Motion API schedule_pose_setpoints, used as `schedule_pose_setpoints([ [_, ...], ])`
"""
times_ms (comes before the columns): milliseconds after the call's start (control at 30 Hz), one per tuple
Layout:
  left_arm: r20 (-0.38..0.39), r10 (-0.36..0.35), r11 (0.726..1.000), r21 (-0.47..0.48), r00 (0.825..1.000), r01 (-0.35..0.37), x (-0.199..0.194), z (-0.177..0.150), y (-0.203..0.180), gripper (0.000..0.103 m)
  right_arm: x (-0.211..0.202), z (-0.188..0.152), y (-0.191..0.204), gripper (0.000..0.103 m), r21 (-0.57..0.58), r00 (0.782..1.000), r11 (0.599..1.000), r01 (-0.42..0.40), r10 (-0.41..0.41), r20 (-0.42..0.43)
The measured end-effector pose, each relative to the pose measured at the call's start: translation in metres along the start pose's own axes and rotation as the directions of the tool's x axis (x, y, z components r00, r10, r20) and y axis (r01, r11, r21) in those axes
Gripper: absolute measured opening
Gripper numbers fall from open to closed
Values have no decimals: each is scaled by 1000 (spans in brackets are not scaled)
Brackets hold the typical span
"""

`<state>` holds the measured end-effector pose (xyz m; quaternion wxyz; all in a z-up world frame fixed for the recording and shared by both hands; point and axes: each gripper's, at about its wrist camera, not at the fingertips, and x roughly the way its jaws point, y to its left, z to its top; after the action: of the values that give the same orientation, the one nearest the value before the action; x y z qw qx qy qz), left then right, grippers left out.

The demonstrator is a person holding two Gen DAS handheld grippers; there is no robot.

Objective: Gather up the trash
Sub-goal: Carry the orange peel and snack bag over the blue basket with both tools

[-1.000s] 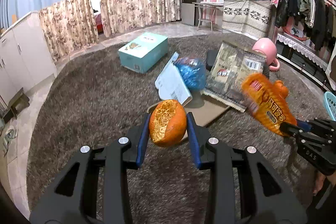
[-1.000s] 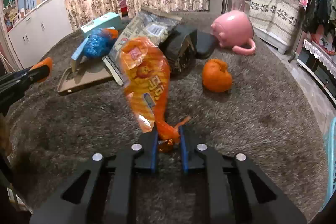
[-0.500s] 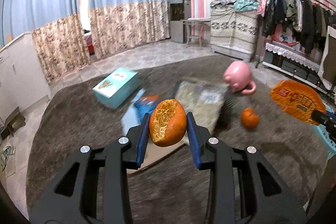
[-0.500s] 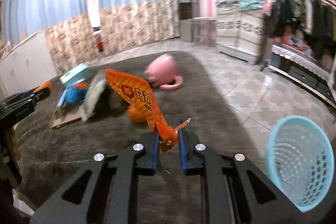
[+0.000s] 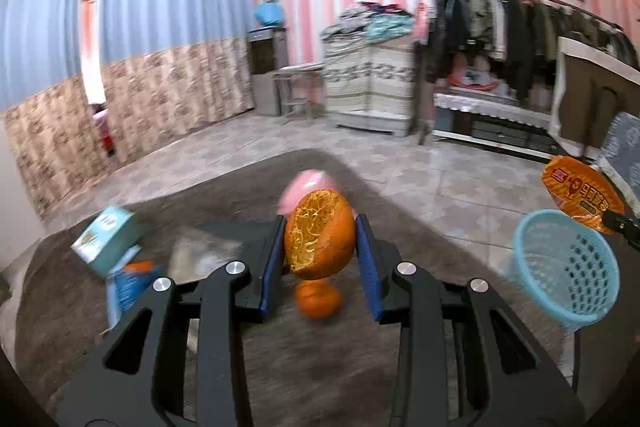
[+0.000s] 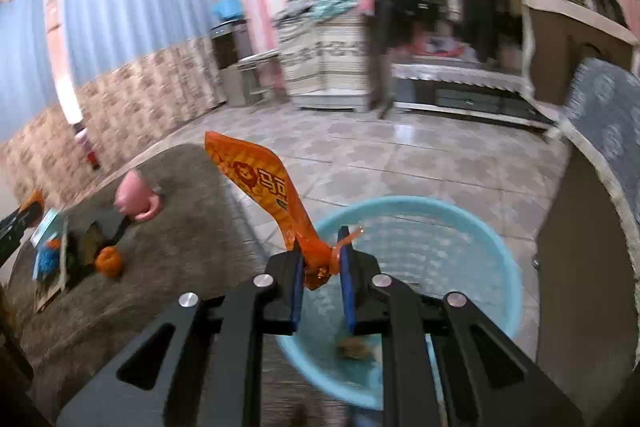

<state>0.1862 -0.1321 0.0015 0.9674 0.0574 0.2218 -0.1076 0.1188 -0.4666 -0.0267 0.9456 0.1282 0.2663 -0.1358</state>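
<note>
A grey rug still strewn with litter lies left of a blue basket that stands on the tiled floor at the rug's edge, something small and brown already at its bottom. Directly over that basket, the right gripper has its jaws pinched tight on the twisted tail of an orange wrapper; the light, crinkly film stands up and flaps free, so a grip on the bunched end looks surest and it should drop slowly when let go. The left gripper, jaws part-closed, clamps a torn orange peel across its middle above the rug, left of the basket; the hollow rind appears light, soft and easily crushed. Another peel waits on the rug below.
</note>
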Motion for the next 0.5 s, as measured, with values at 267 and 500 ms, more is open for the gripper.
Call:
schedule_pose_setpoints([
  [267,27,-121,987,113,992,117,17,7,-95,33,6,-1,-64,16,68,982,980,189,-187,-33],
  [500,8,-237,963,130,971,234,33,8,-166,33,13,-4,-93,16,98,966,962,253,-247,-74],
])
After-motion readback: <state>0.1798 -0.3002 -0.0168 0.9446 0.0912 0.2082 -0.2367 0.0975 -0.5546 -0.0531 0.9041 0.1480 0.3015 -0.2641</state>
